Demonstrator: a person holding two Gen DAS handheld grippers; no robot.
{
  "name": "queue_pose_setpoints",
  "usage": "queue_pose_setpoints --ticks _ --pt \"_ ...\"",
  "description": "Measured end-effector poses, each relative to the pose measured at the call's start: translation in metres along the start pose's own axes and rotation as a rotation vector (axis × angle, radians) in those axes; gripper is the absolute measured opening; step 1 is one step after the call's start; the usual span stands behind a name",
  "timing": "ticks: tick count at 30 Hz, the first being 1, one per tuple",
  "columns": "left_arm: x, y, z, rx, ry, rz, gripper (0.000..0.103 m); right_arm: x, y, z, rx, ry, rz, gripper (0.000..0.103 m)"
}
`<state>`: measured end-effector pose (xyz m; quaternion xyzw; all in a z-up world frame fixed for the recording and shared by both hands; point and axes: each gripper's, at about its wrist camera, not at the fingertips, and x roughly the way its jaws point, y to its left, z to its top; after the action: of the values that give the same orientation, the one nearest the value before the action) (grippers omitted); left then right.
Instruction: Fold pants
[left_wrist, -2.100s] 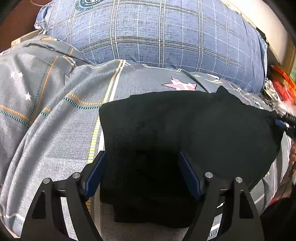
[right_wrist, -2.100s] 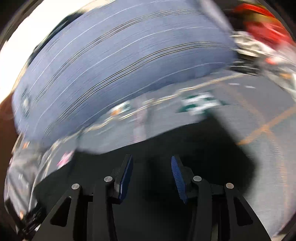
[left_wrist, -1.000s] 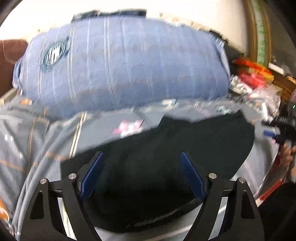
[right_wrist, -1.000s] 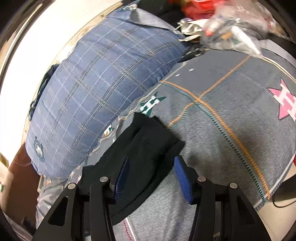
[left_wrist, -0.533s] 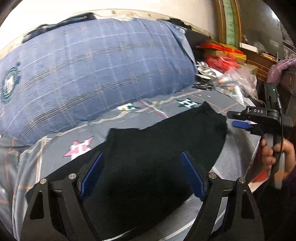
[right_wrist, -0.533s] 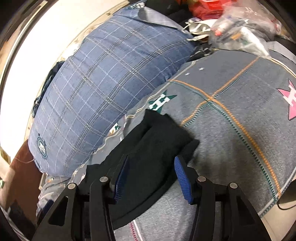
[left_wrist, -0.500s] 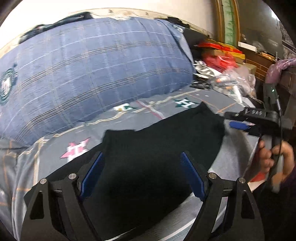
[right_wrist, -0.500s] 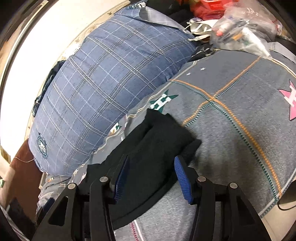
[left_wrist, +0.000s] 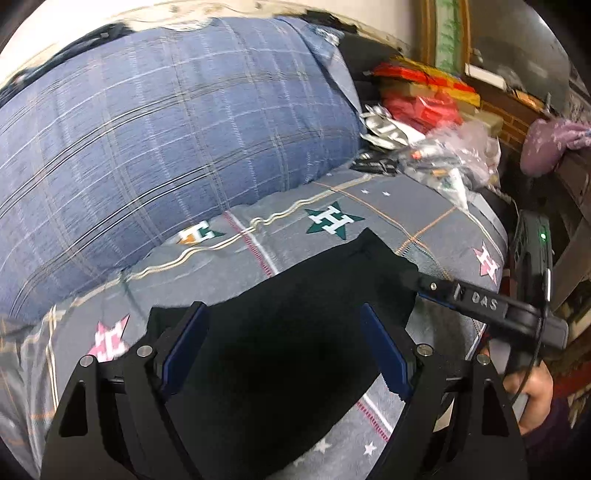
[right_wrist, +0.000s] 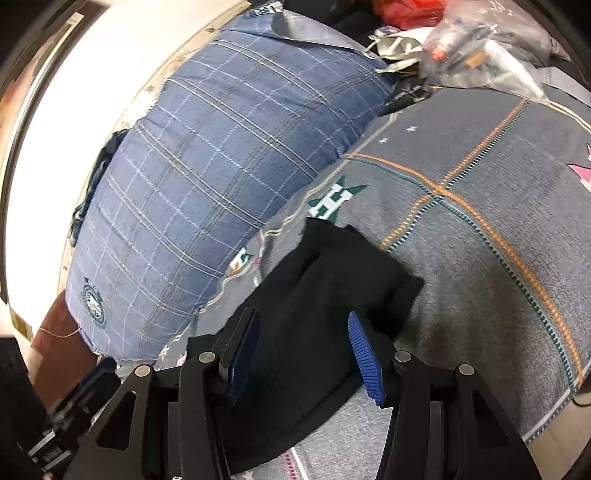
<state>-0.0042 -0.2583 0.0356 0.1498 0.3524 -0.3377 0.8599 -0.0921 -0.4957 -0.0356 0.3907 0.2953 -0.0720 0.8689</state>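
While both grippers hover above it, the pants (left_wrist: 295, 332) lie on the bed (left_wrist: 424, 221) as a black folded bundle, approx. rectangular, w/ one corner pointing toward a green star print. Layers are visible at the far end, where a fold makes a ridge. A clear bag (right_wrist: 480, 48) by the pillow (left_wrist: 166, 147) holds small items, too blurred to name. Left gripper (left_wrist: 284, 350) has fingers (left_wrist: 183, 350) spread wide, nothing between them but the cloth below. Right gripper (right_wrist: 303, 354) fingers (right_wrist: 364, 360) are also spread apart, above the pants' near edge, not pinching anything.
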Motion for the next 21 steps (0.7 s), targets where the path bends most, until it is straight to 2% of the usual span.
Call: queue_pose_setpoints --ticks 9,13,16,21 --pt "0.052 0.002 0.035 0.039 0.131 -0.078 0.084 -0.005 -0.029 0.002 0.048 0.026 -0.066 0.053" --pt "0.074 -0.001 0.040 0.088 0.204 -0.115 0.084 -0.010 -0.047 0.004 0.110 0.041 -0.013 0.053" --pt "0.089 0.002 0.043 0.126 0.230 -0.135 0.084 -0.017 -0.063 0.005 0.172 0.035 0.032 0.053" --pt "0.113 0.007 0.047 0.119 0.259 -0.198 0.084 -0.016 -0.080 0.007 0.266 0.048 0.143 0.053"
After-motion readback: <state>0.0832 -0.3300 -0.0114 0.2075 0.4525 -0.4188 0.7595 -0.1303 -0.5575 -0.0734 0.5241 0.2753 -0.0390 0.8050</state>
